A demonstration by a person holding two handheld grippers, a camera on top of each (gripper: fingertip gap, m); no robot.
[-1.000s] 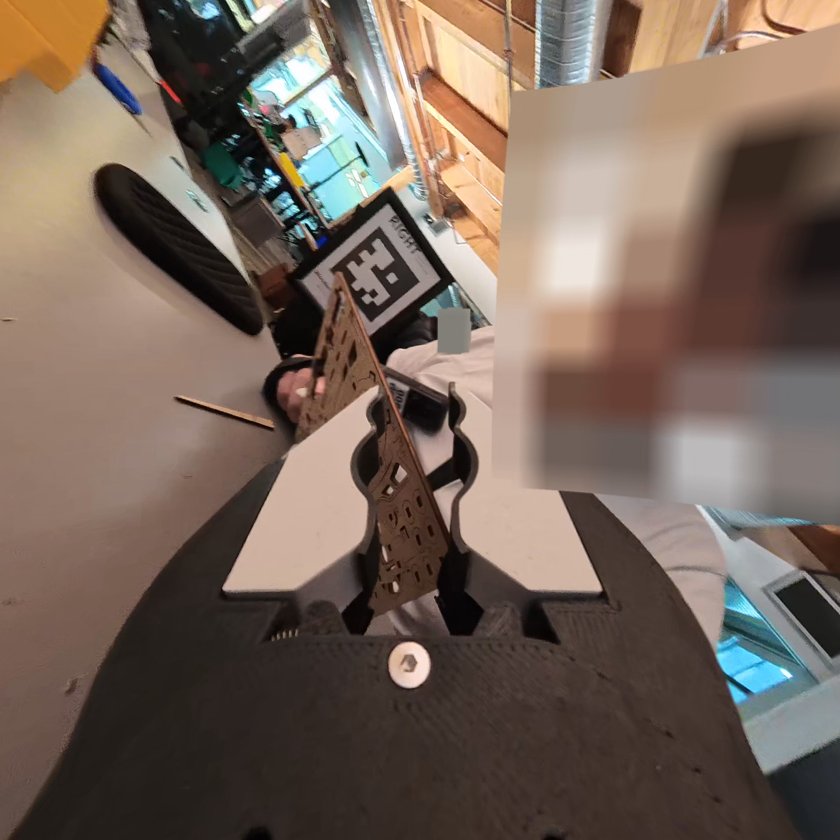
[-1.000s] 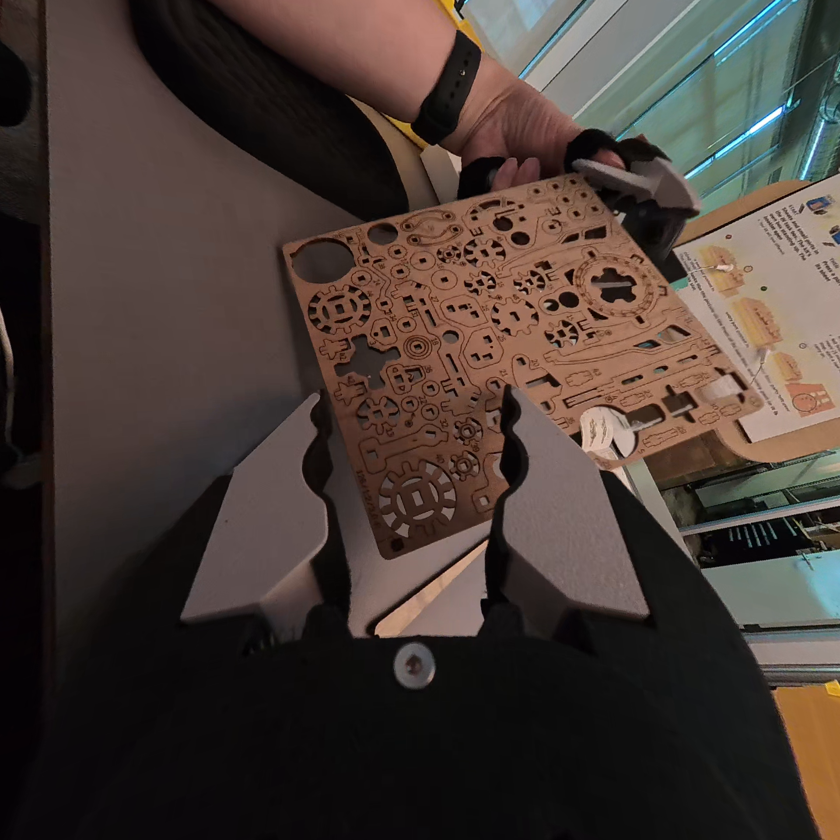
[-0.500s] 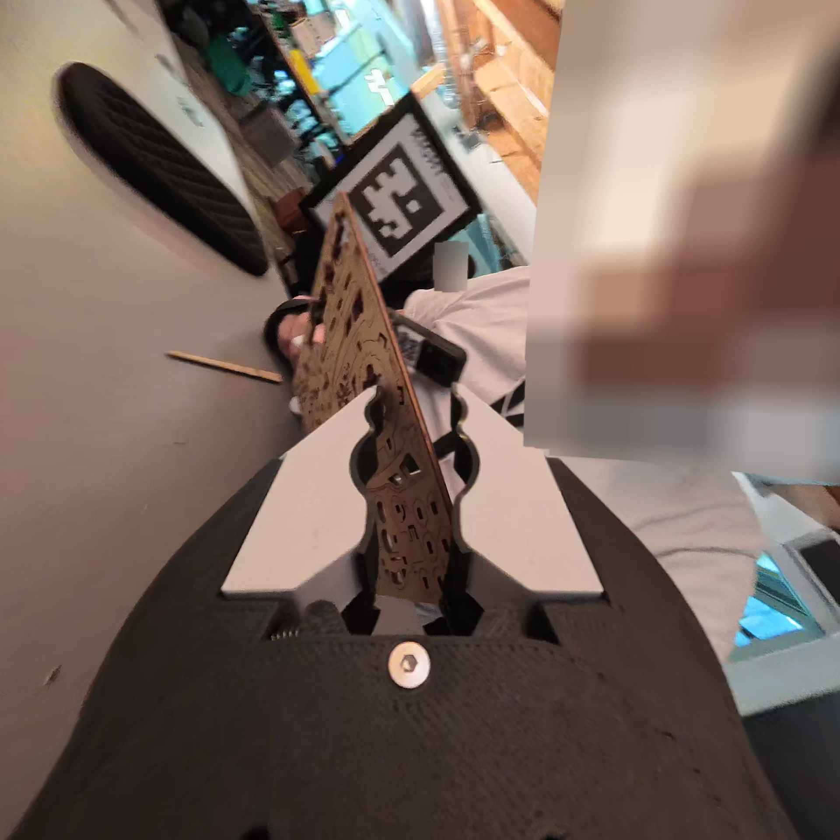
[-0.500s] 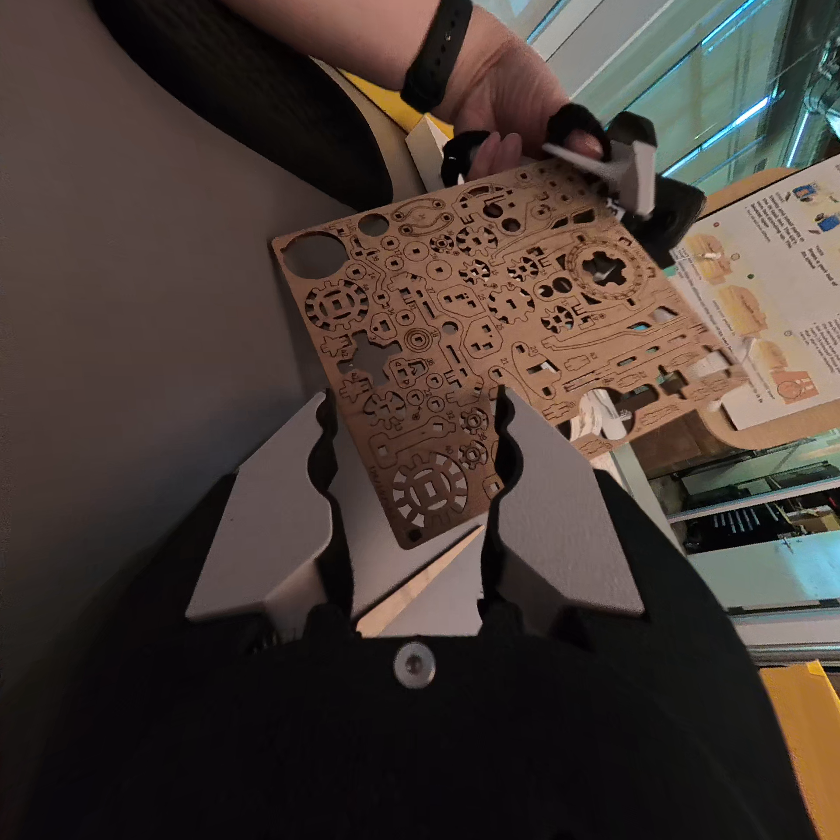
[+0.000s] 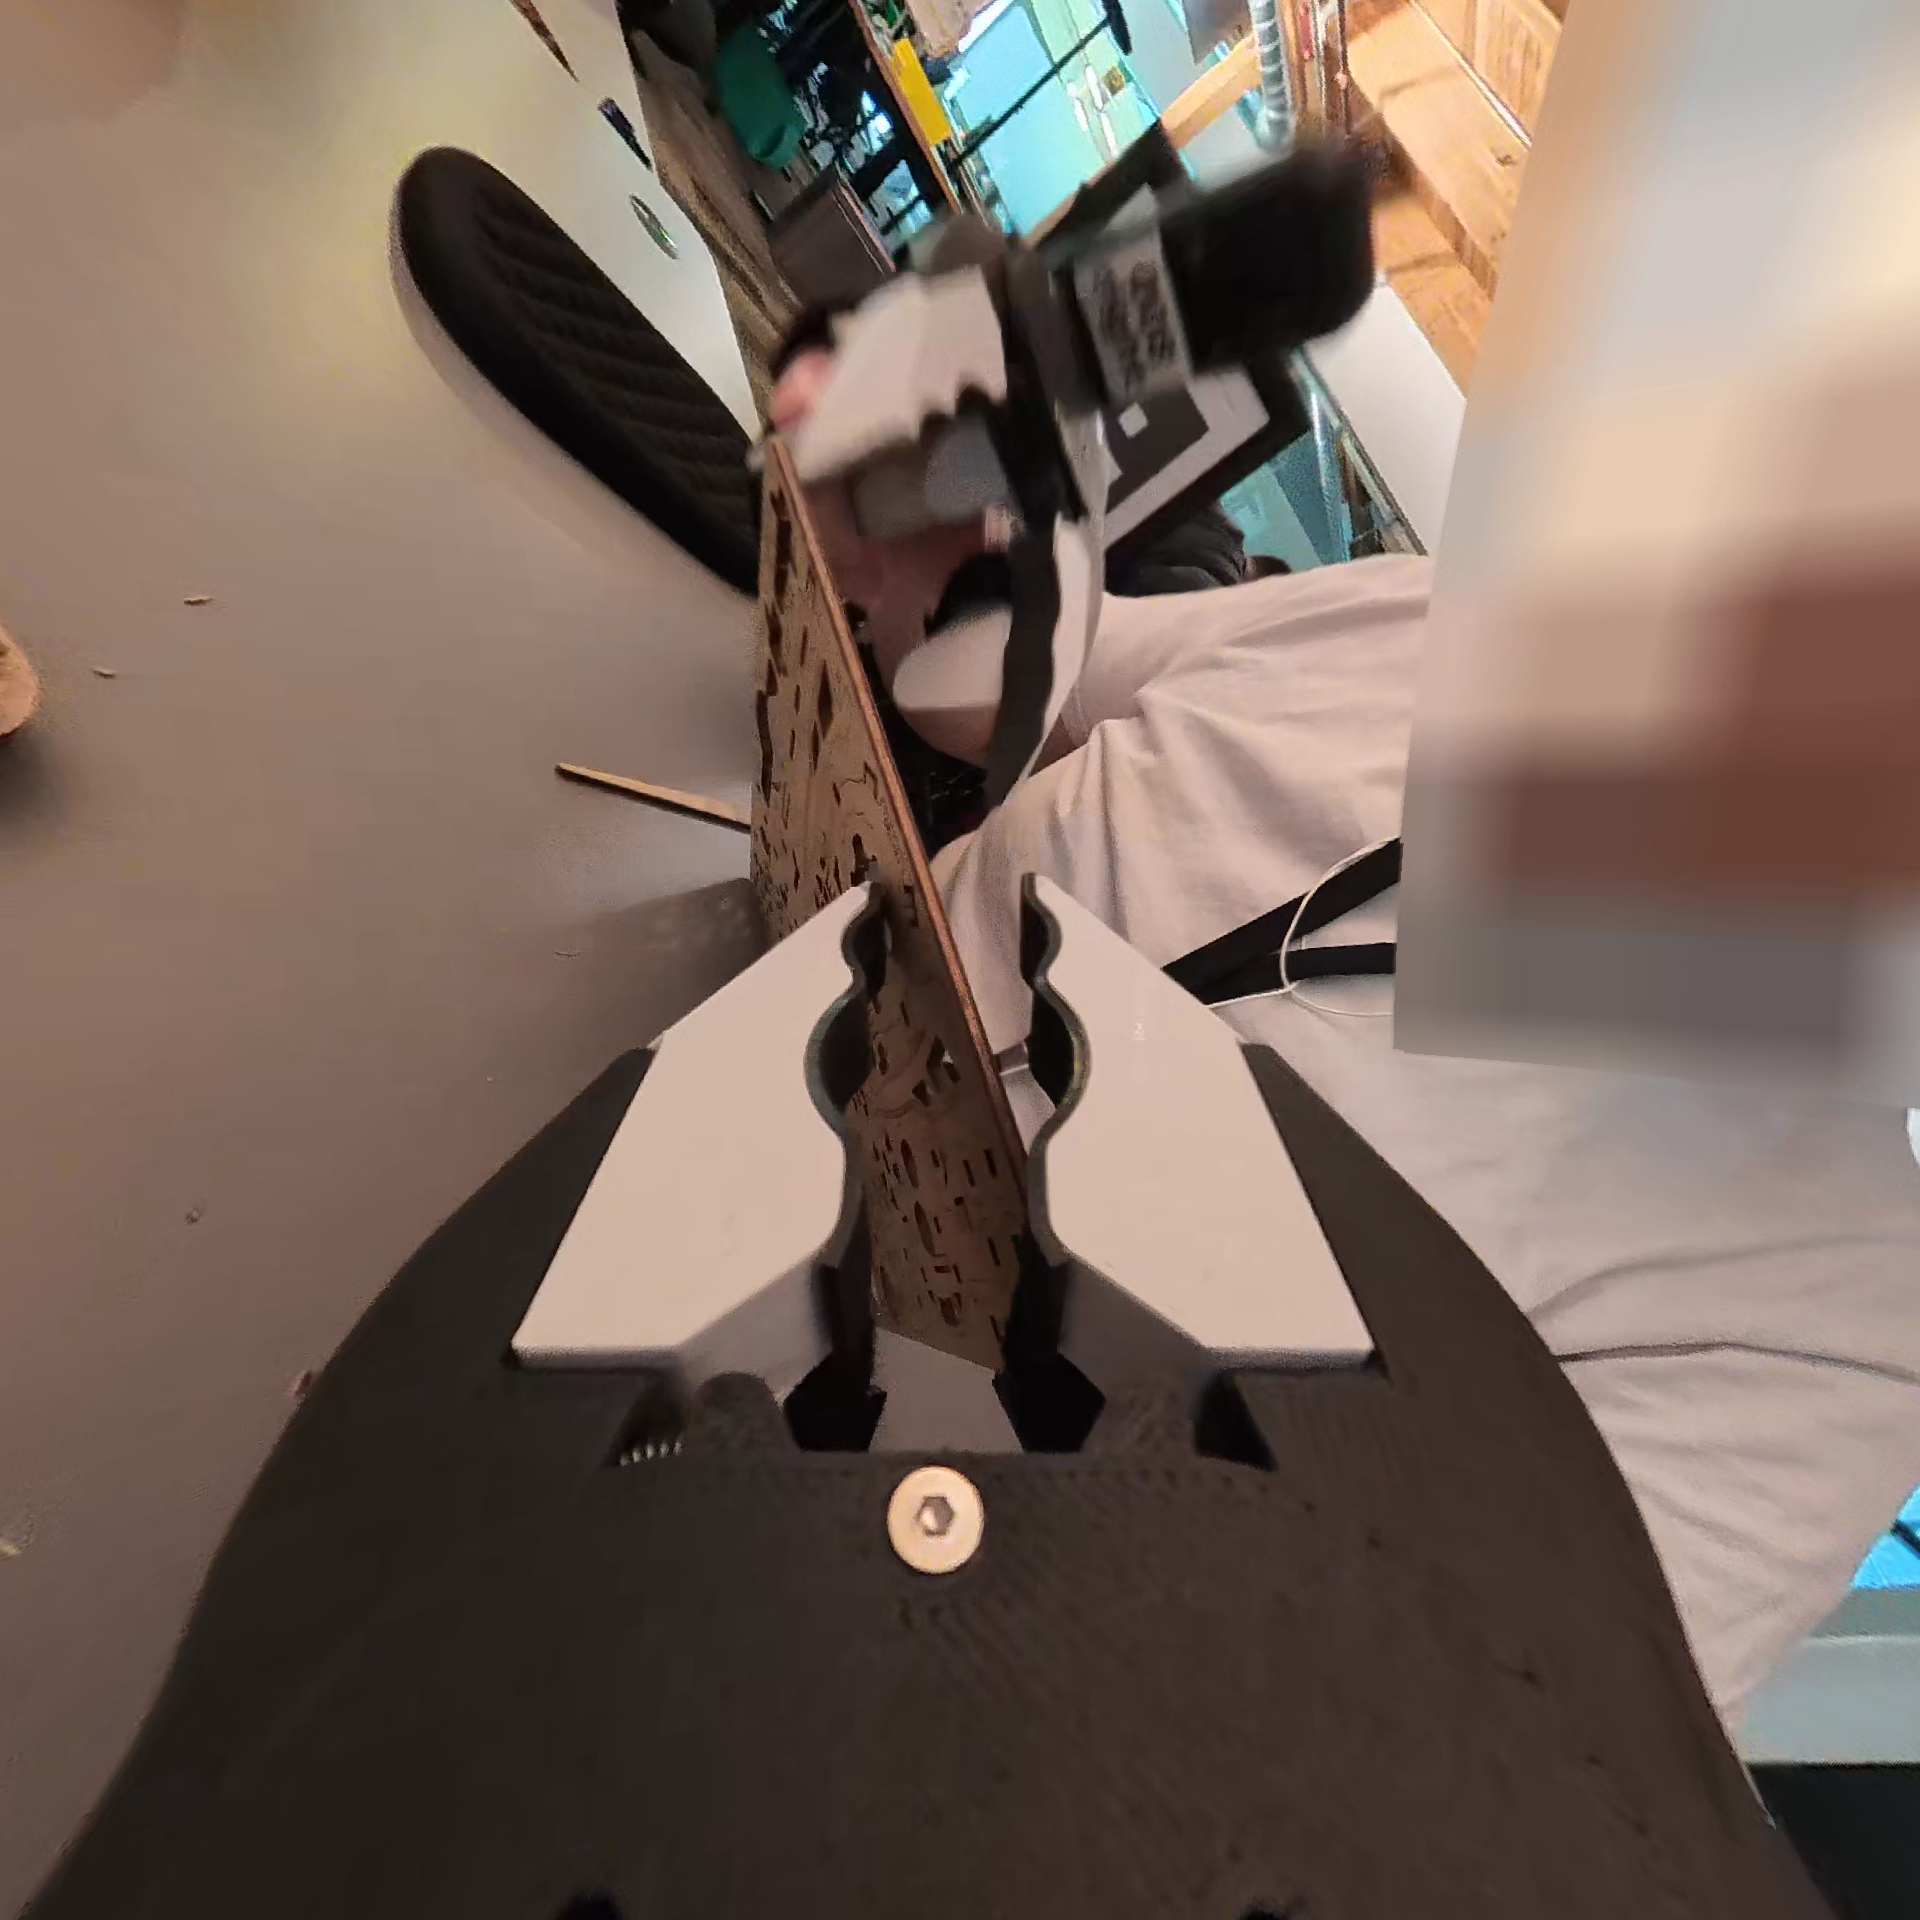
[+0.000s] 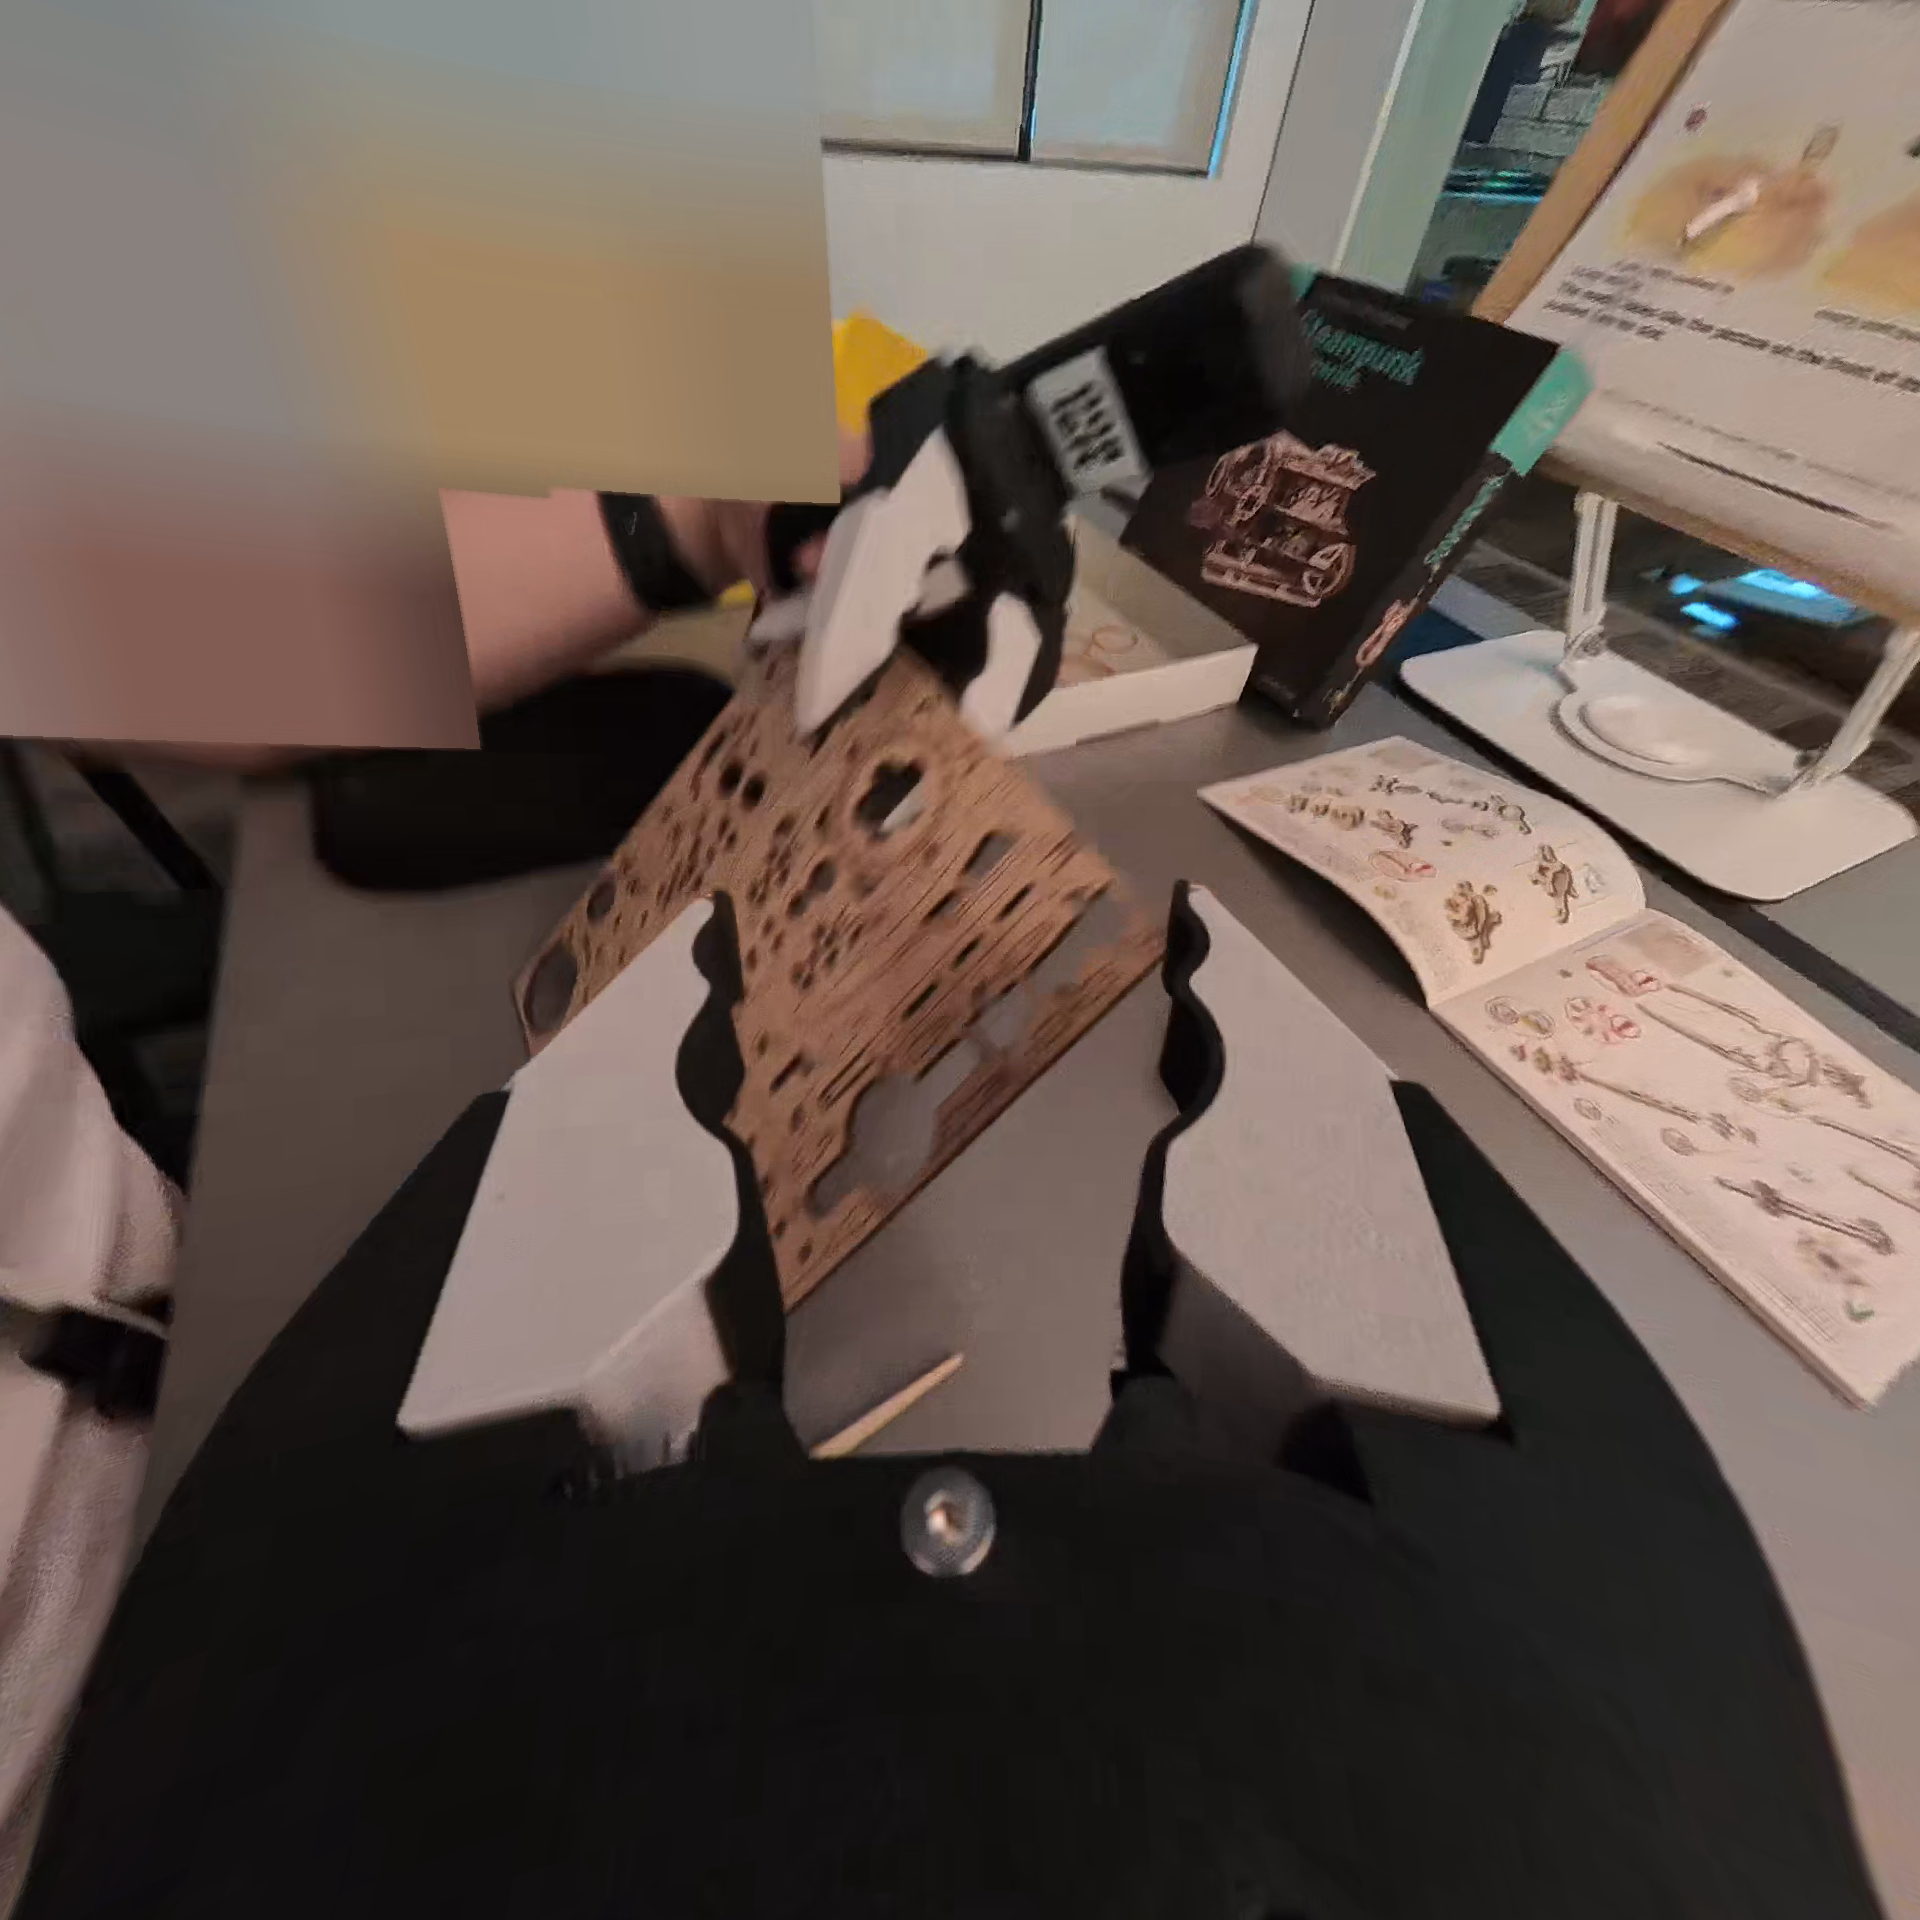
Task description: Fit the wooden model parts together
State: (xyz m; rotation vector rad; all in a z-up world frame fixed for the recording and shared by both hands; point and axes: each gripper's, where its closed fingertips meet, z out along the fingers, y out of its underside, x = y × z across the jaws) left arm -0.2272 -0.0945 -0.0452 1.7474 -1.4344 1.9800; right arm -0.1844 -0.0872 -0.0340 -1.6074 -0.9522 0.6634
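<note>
Your left gripper (image 5: 948, 914) clamps the thin perforated wooden sheet (image 6: 831, 987), your right gripper (image 6: 951, 904) gapes wide above a toothpick (image 6: 888, 1405) beside the booklet (image 6: 1558, 1018).

Dim, motion-blurred (wide-angle edge distortion)

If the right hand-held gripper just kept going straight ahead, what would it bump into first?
Probably the wooden parts sheet. The right hand-held gripper is open and empty, and the sheet, clamped by the left hand-held gripper, stands tilted right ahead. Depth is uncertain.
</note>
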